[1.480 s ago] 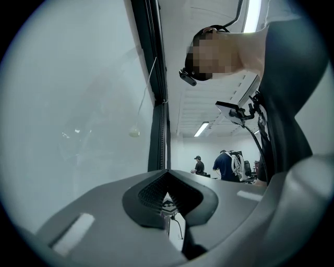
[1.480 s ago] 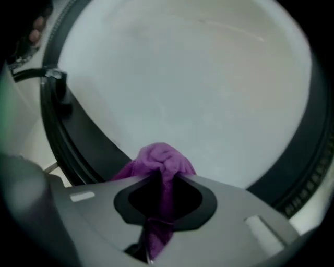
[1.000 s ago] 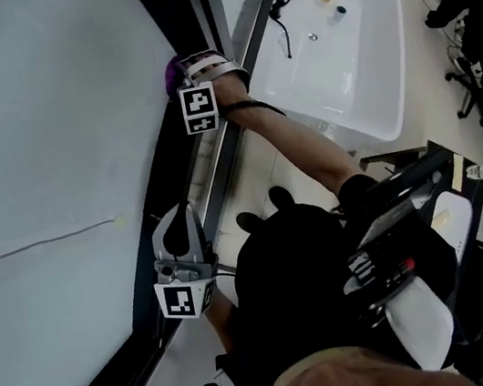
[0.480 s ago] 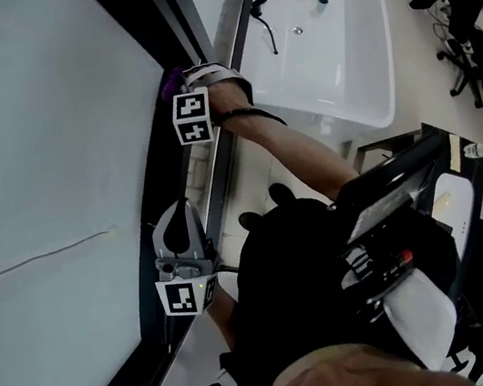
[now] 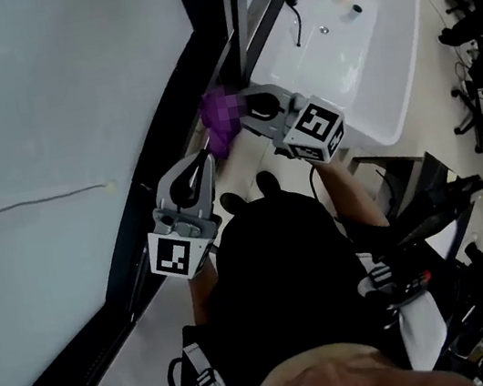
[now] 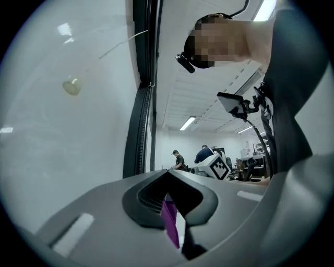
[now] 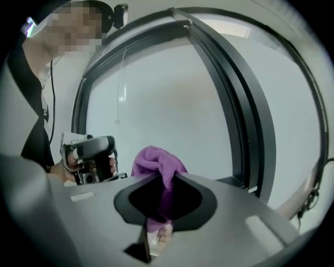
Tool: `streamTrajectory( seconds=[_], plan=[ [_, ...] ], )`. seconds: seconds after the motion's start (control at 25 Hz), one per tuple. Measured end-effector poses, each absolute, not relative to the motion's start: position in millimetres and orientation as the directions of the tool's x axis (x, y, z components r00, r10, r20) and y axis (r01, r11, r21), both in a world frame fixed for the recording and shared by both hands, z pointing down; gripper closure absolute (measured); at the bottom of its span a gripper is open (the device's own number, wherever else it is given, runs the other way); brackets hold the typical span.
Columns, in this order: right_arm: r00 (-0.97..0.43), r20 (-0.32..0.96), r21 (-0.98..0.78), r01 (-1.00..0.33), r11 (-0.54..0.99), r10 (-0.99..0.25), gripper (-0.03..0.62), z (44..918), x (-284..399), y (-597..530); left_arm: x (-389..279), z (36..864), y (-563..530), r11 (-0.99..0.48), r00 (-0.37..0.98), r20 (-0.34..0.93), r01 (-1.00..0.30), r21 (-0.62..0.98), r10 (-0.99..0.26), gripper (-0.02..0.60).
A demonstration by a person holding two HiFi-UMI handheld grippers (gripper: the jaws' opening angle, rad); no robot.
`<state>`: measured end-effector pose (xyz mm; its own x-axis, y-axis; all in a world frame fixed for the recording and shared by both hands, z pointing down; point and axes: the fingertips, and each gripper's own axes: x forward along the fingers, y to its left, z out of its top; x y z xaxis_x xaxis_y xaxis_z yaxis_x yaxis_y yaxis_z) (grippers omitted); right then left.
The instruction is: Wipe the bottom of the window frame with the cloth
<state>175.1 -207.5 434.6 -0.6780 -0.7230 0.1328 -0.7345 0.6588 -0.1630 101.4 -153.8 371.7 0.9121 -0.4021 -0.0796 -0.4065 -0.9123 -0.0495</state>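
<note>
My right gripper (image 5: 244, 115) is shut on a bunched purple cloth (image 5: 220, 117), held in the air just off the dark bottom rail of the window frame (image 5: 132, 253). In the right gripper view the cloth (image 7: 156, 161) bulges out above the closed jaws of the right gripper (image 7: 166, 176), and the left gripper (image 7: 88, 156) shows beyond it. My left gripper (image 5: 205, 155) points at the cloth from below, its tip close to it. The left gripper (image 6: 167, 173) has its jaws together, with a thin purple sliver in the slit.
A white basin-like table (image 5: 386, 69) with a black cable and small items stands to the right of the frame. A pull cord with a knob (image 5: 109, 187) hangs across the pale pane. Office chairs (image 5: 471, 27) crowd the far right. Two people (image 6: 177, 159) stand far off.
The right gripper has come off the frame rail with the cloth and moved down toward the left gripper. The left gripper has tilted toward the cloth.
</note>
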Motion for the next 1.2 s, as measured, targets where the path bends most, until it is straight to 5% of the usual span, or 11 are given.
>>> streamTrajectory(
  seconds=[0.72, 1.2],
  plan=[
    [-0.686, -0.067, -0.109, -0.717, 0.689, -0.725, 0.540, 362, 169, -203, 121, 318, -167, -0.920, 0.910, -0.182, -0.389, -0.055, -0.374, 0.580],
    [-0.699, -0.071, -0.129, -0.701, 0.701, -0.712, 0.540, 365, 171, -198, 128, 324, -164, -0.925, 0.911, -0.188, -0.380, -0.033, -0.367, 0.580]
  ],
)
